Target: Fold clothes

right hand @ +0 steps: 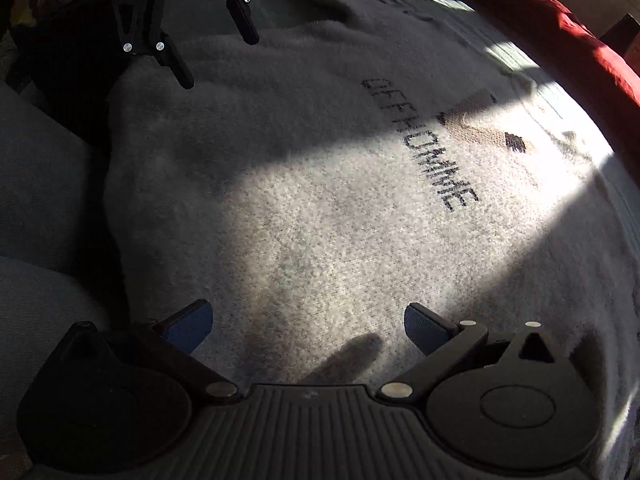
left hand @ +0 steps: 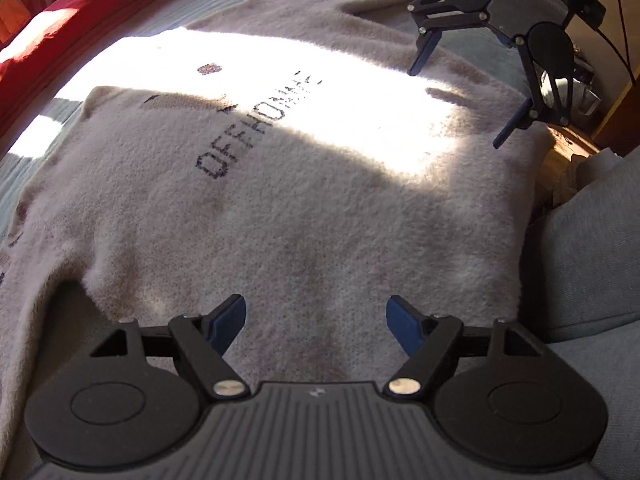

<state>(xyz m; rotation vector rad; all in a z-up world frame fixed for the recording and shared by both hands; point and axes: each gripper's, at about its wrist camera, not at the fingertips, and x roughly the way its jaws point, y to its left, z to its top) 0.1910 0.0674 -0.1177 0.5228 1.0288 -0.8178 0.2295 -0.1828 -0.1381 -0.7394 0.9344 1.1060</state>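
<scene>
A fuzzy cream sweater [left hand: 280, 220] with dark lettering lies spread flat on a pale blue surface, partly in sunlight. My left gripper [left hand: 316, 316] hovers over its near edge, open, with nothing between the blue pads. My right gripper [left hand: 456, 107] hangs above the sweater's far right edge, also open and empty. In the right wrist view the same sweater [right hand: 320, 220] fills the frame. There the right gripper [right hand: 308, 316] stands open over the fabric, and the left gripper [right hand: 219, 60] is open above the far left edge. A sleeve [left hand: 32, 300] trails off at the left.
A red cloth [left hand: 60, 20] runs along the far side of the surface, also in the right wrist view [right hand: 560, 20]. A pale blue cushion [left hand: 592, 240] sits beside the sweater's edge, and wooden furniture [left hand: 568, 148] stands behind it.
</scene>
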